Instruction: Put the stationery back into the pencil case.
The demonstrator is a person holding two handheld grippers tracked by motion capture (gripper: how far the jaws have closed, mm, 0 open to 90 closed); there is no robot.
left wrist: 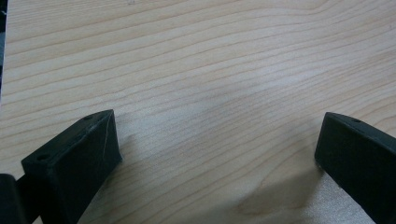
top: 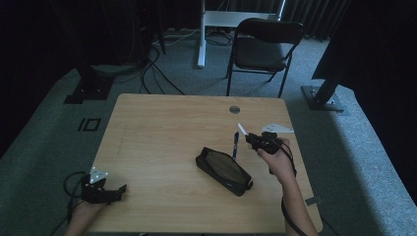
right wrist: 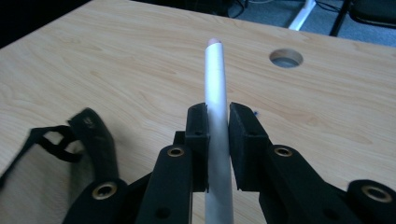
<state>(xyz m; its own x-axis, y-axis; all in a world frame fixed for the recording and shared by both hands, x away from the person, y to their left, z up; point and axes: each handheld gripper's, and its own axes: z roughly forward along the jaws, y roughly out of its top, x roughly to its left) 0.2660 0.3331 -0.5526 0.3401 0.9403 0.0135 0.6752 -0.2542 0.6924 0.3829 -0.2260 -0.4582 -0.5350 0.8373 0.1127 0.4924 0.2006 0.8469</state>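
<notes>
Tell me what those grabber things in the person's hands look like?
Both are black. The left gripper and right gripper each have two chunky jaws, a grey three-cornered plate on top and a trailing black cable. Brass-coloured rivets dot the right one. Forearms are bare.

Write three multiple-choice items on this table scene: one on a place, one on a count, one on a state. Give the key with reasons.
1. Where does the blue pen lie?
A. beside the black pouch
B. on the chair
C. at the left tool

2. How many round holes does the table show?
A. none
B. one
C. three

3. How does the right tool stand?
A. wide open
B. shut on nothing
C. shut on the white pen

Key: 1 A, the pen rests on the wood at the pouch's far side. 2 B, one hole sits near the far edge. 3 C, both pads press the white pen's barrel.
</notes>
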